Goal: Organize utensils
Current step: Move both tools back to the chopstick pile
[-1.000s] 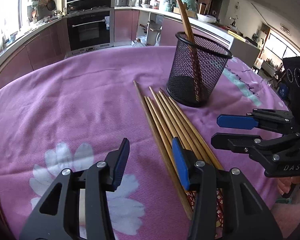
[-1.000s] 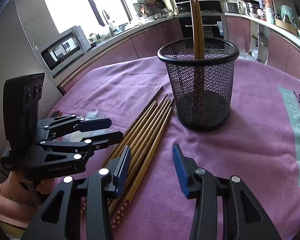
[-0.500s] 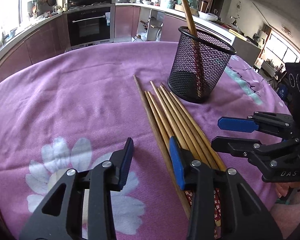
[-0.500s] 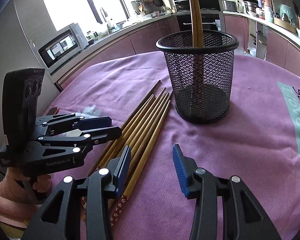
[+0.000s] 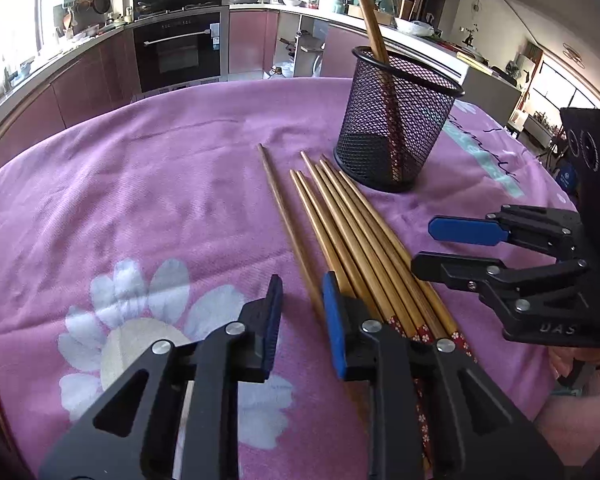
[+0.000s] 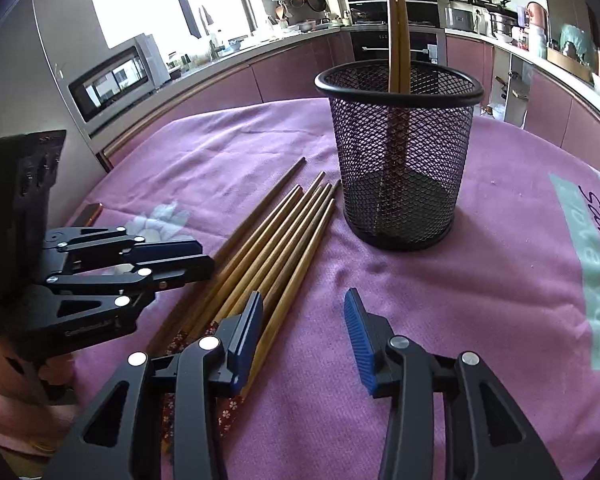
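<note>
Several wooden chopsticks (image 5: 360,232) (image 6: 272,240) lie side by side on the purple cloth, tips toward a black mesh holder (image 5: 396,128) (image 6: 400,160). Two chopsticks (image 6: 398,20) (image 5: 368,12) stand in the holder. My left gripper (image 5: 300,300) (image 6: 206,258) is low over the pile's left side. Its jaws are closing, with the outermost single chopstick (image 5: 288,224) between them near the right pad; the pads are not pressing on it. My right gripper (image 6: 302,300) (image 5: 432,240) is open at the pile's right side. The rightmost chopstick runs just inside its left finger.
The round table's purple cloth (image 5: 140,200) has a white flower print at the front left and a teal band at the right. A reddish object (image 6: 90,212) sits at the table's left edge. Kitchen counters, an oven (image 5: 180,48) and a microwave (image 6: 116,76) stand behind.
The left gripper's jaws have narrowed around the outermost chopstick. The right gripper has barely shifted and keeps the same opening.
</note>
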The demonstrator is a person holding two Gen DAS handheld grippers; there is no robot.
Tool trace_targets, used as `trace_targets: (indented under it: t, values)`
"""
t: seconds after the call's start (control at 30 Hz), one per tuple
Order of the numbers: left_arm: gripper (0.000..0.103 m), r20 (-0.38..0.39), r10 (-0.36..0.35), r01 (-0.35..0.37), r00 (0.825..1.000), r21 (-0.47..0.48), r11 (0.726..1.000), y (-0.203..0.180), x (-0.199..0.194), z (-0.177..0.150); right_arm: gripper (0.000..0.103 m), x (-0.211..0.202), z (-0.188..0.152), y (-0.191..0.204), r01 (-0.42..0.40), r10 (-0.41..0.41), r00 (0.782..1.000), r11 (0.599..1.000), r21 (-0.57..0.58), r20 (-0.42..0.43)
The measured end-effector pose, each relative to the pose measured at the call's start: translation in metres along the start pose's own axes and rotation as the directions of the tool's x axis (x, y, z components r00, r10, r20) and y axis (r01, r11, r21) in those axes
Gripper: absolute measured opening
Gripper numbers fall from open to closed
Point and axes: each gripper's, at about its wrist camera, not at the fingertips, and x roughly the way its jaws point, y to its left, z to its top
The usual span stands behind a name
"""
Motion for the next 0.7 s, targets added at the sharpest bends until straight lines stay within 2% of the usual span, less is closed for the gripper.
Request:
trace_targets:
  t: [0.27, 0.37, 0.7]
  values:
    - [0.018, -0.014, -0.028, 0.028, 1.0, -0.02, 0.999, -0.001, -0.001, -0.005, 0.036, 0.003, 0.002, 0.004, 0.063, -0.063, 0.998, 0.997, -0.041, -0.011]
    - [0.02, -0.015, -0.016, 0.016, 1.0, -0.01, 1.0, -0.002, -0.001, -0.006, 0.03, 0.005, 0.002, 0.003, 0.093, -0.095, 0.995, 0.994, -0.054, -0.018]
    - [0.02, -0.011, 0.026, -0.026, 1.0, 0.004, 1.0, 0.005, 0.013, 0.014, 0.026, 0.01, 0.009, 0.005, 0.114, -0.116, 0.993, 0.991, -0.075, -0.023]
